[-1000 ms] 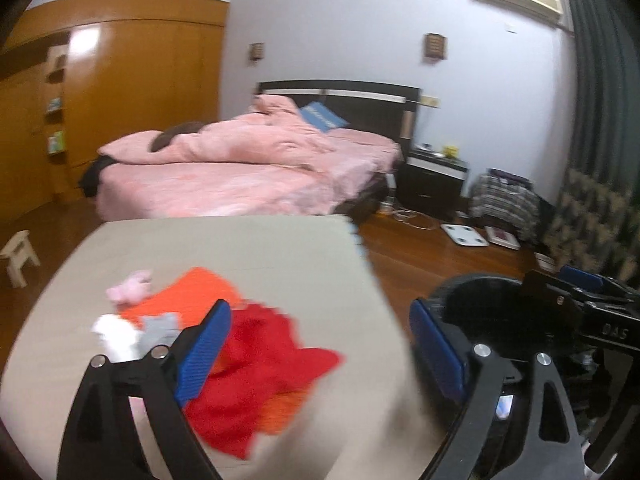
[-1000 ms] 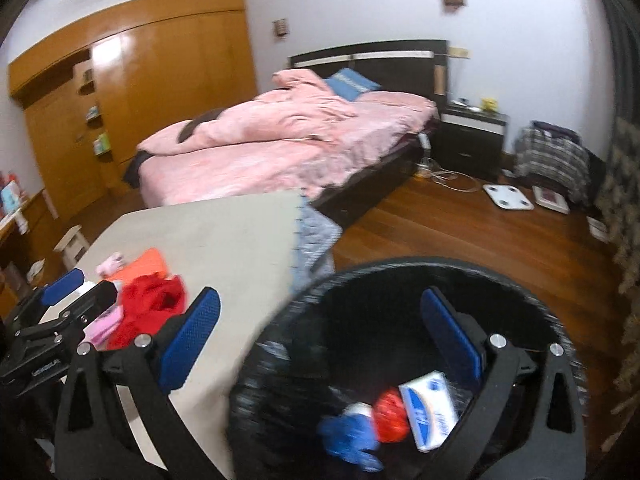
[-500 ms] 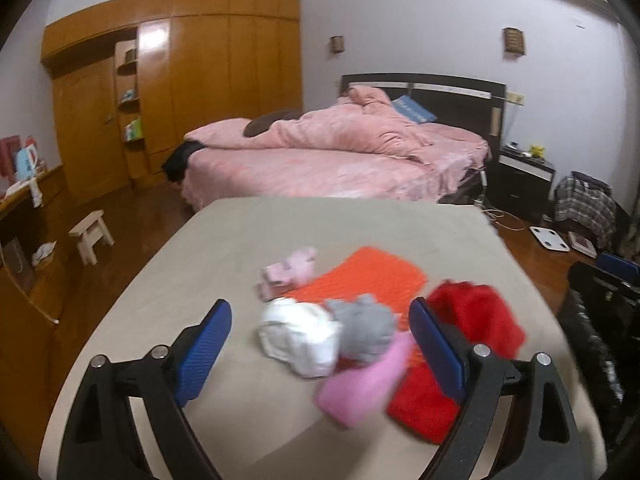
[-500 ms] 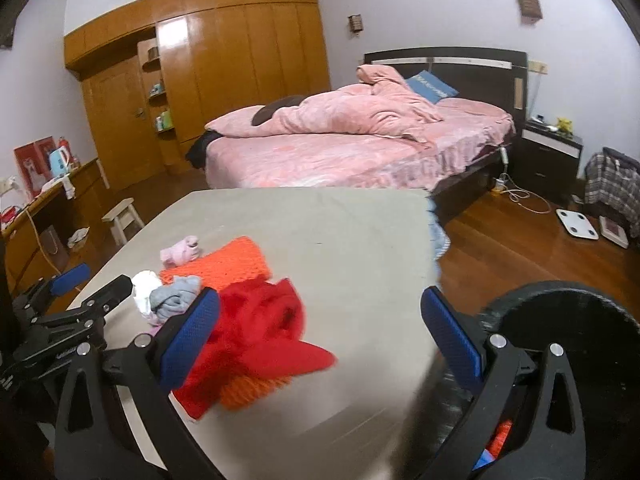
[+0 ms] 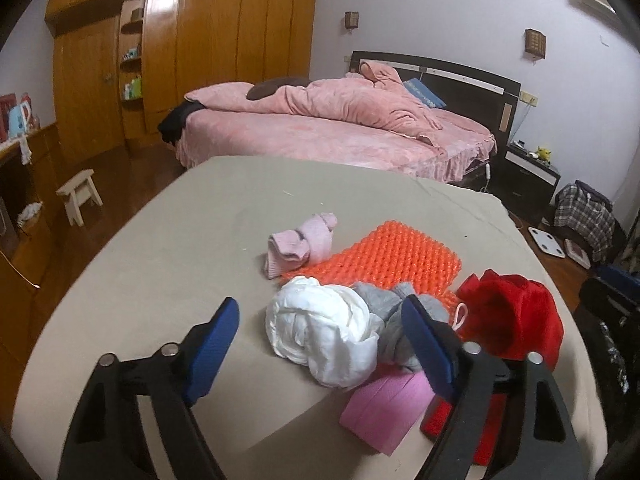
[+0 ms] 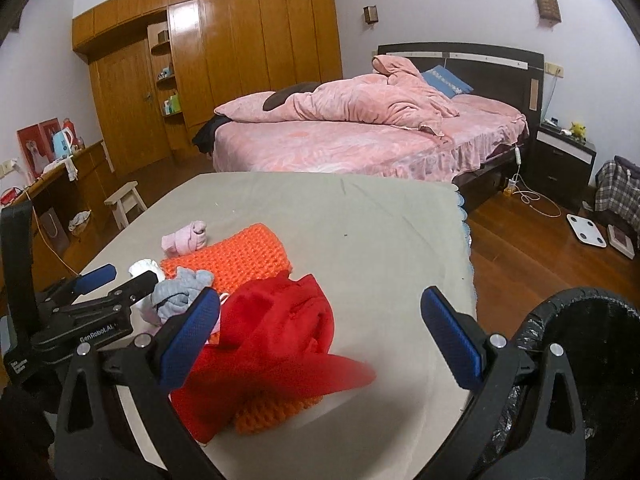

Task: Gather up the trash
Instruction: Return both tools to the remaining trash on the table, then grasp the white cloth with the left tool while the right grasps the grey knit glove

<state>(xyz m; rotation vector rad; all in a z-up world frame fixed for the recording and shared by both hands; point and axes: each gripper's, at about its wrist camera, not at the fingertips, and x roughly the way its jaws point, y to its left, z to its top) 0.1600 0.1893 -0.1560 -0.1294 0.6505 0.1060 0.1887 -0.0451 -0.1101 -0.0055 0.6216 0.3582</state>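
Closing in, your left gripper has its blue fingers either side of the crumpled white tissue wad on the beige counter, not pinching. Your right gripper sits spread and empty, black-lined trash bin just right of its fingers.

Trash bin: cut by right and bottom edge of right wrist view; inside too dark to tell.
Pink flat piece: partly hidden under white crumpled wad.
Red cloth: near tip blurred.
Grey bundle: partly hidden behind blue pad of left gripper, jaws closing.
Shelf items: too small to tell.
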